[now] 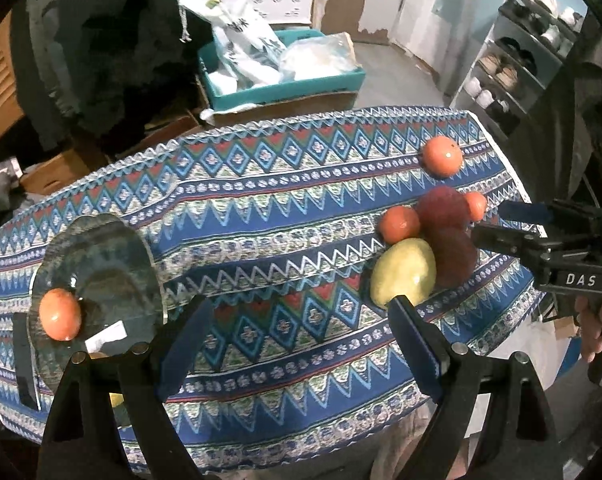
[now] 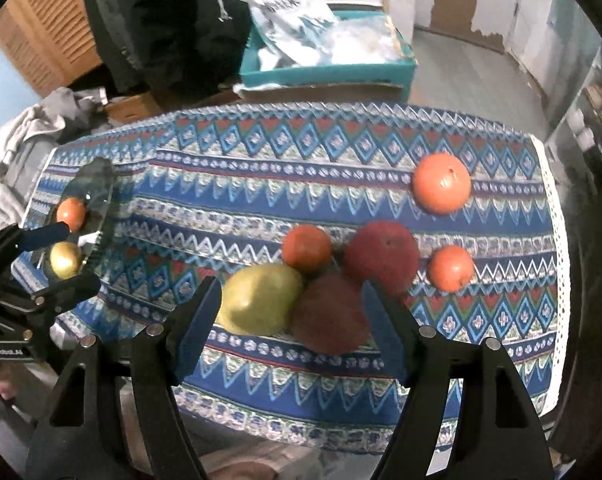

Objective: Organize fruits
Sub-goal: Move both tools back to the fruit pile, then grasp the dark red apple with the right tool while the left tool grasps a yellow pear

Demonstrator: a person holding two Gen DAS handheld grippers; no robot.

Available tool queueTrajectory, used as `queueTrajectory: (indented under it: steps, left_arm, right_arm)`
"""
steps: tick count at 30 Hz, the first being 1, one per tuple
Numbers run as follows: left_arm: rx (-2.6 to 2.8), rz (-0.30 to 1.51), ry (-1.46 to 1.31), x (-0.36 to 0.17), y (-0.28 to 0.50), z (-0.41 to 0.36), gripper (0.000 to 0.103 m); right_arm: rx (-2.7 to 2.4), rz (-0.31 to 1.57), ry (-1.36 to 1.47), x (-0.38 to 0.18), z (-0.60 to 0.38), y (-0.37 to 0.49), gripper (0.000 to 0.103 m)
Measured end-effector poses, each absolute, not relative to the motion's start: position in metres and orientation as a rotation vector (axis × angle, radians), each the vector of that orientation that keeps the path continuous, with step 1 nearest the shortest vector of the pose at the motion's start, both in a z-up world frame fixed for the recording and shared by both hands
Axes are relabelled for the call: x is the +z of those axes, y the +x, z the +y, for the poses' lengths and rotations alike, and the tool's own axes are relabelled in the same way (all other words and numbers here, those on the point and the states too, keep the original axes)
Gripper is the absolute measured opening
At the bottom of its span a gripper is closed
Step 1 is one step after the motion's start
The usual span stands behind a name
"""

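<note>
Barely started: glass plate [image 2: 101, 184] at frame left holds two fruits, an orange [image 2: 71, 213] and a yellow one [image 2: 65, 260]. Six fruits remain on the tablecloth [image 2: 261, 184], lower center-right. Left gripper [image 1: 297, 316] and right gripper [image 2: 291, 300] both gape, empty.

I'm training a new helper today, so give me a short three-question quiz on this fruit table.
1. True or false: the clear glass plate holds a small orange fruit.
2. Which fruit touches the yellow-green mango: A) the dark red fruit, B) the large orange at the far edge?
3. Fill in: both the left tool and the right tool are ____.

Key: 1 true; 2 A; 3 open.
</note>
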State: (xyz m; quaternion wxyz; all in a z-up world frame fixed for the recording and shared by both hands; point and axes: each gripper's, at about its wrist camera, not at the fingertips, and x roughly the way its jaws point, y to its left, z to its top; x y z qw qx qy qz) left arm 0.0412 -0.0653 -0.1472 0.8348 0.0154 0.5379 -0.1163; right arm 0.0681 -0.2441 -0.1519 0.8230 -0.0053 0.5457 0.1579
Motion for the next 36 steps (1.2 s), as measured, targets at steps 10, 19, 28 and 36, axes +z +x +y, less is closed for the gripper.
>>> queueTrajectory:
  steps: [10,19,28,36]
  left_arm:
    - [-0.252,1.166,0.052,-0.166,0.054,-0.082,0.090]
    - [-0.259,1.181,0.044,-0.175,0.061,-0.088,0.090]
    - [-0.280,1.194,0.060,-0.185,0.069,-0.098,0.090]
    - [-0.346,1.215,0.044,-0.191,0.074,-0.116,0.090]
  right_arm:
    - [0.289,1.283,0.041,-0.196,-0.262,0.082,0.073]
    - [0.280,1.342,0.101,-0.221,-0.268,0.092,0.073]
    - [0.266,1.397,0.123,-0.241,-0.275,0.091,0.074]
    - [0.270,1.386,0.110,-0.243,-0.281,0.085,0.063]
